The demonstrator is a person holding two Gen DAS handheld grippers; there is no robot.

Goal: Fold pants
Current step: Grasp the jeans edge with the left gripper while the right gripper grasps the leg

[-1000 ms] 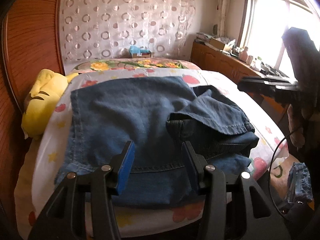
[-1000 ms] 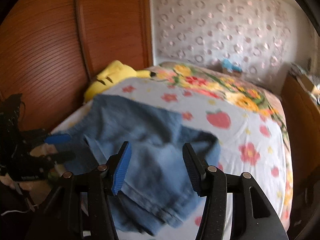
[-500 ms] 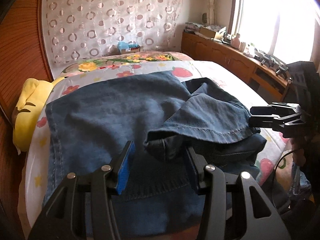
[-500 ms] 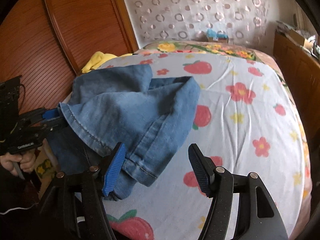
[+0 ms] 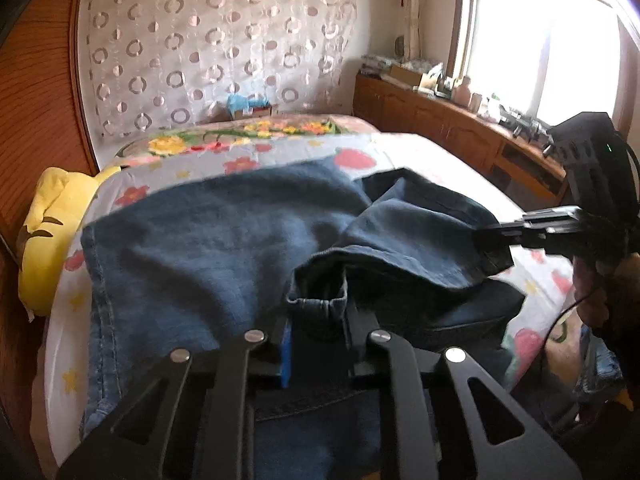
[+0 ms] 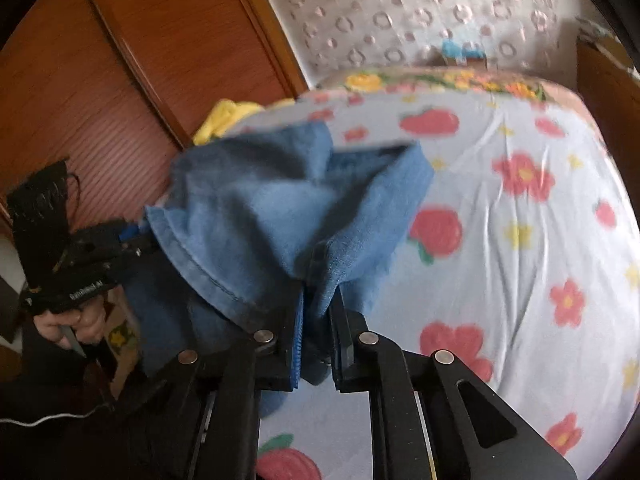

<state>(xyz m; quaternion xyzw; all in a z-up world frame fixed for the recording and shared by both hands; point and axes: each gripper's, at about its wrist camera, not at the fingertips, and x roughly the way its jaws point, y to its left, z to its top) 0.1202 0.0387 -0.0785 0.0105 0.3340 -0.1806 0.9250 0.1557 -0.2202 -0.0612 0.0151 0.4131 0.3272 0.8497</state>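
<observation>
Blue denim pants (image 5: 208, 256) lie folded across the floral bed. My left gripper (image 5: 316, 320) is shut on the hem edge of the upper pant leg (image 5: 320, 300) and lifts it slightly. My right gripper (image 6: 318, 312) is shut on the other corner of that hem (image 6: 280, 216), which bunches up over its fingers. In the left wrist view the right gripper (image 5: 484, 240) pinches the leg's right corner. In the right wrist view the left gripper (image 6: 136, 240) holds the cloth at the left.
The bed (image 6: 520, 240) has a white sheet with red flowers and strawberries. A yellow plush pillow (image 5: 52, 216) lies at the bed's left edge beside a wooden wardrobe (image 6: 120, 80). A wooden cabinet (image 5: 440, 124) stands under the window at right.
Both grippers have closed on the hem of the upper pant leg. The hem is now lifted off the layer below.
</observation>
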